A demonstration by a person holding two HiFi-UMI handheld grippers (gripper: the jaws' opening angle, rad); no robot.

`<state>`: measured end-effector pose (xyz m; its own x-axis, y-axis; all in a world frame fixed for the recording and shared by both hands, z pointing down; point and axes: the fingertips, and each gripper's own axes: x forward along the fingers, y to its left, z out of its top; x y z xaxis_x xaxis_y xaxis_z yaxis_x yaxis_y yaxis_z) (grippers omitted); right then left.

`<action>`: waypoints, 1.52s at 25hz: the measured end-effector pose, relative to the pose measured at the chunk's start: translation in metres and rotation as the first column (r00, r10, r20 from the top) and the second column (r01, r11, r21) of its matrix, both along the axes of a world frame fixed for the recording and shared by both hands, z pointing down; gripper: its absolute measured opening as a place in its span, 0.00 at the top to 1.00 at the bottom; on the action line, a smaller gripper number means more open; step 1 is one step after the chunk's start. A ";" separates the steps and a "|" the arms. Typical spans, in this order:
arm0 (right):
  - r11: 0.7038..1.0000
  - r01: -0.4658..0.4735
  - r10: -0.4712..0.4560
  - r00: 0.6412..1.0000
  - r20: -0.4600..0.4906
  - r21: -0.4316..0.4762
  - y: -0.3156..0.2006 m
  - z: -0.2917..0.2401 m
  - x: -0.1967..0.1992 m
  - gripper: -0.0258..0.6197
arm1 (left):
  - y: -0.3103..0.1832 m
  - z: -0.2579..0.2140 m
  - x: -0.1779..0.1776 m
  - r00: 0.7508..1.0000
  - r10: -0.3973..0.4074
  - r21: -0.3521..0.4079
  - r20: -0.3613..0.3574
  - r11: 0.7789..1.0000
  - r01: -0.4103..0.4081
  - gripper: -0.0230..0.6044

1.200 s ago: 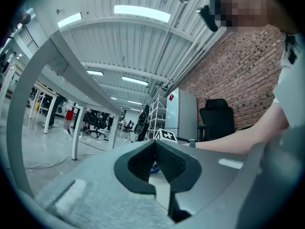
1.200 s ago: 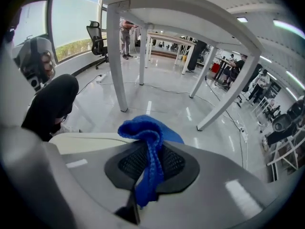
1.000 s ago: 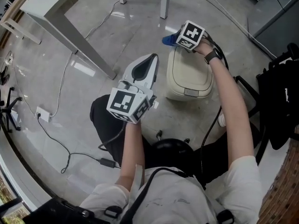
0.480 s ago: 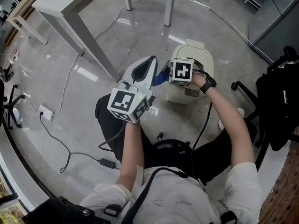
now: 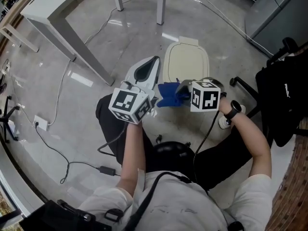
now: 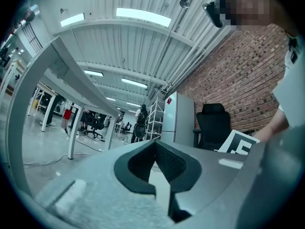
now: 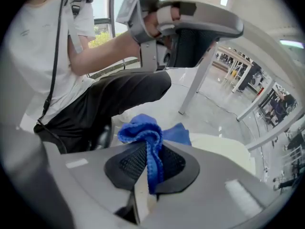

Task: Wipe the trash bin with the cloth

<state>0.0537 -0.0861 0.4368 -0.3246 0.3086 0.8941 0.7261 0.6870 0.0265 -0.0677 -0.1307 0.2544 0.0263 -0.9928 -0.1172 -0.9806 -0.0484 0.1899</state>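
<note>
Here, right tongs clamping cloth (blue), left tongs closed.

A cream plastic trash bin, lid down, stood on the glossy grey floor. At the bin's near edge the right claw held a bunched blue cloth over the bin's near left corner; whether cloth and bin touched could not be told. The left claw hung just left of the bin, pointing away from the person, with the cloth just beside it. Beyond the bin, to its left, stood a pale grey table. Right of the bin sat a black bag. Thin cables trailed over the floor well left of the bin.
</note>
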 end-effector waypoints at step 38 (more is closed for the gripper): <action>0.753 -0.655 0.581 0.706 0.406 0.060 -0.317 -0.051 -0.137 0.87 | -0.041 0.008 -0.021 0.999 -0.020 -0.017 -0.031 1.000 0.019 0.96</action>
<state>-0.0833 -0.4027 0.3861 -0.6734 -0.2313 0.7022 0.0553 0.9313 0.3599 -0.0882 -0.1712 0.2626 0.0032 -0.9949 -0.1012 -0.9748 -0.0256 0.2214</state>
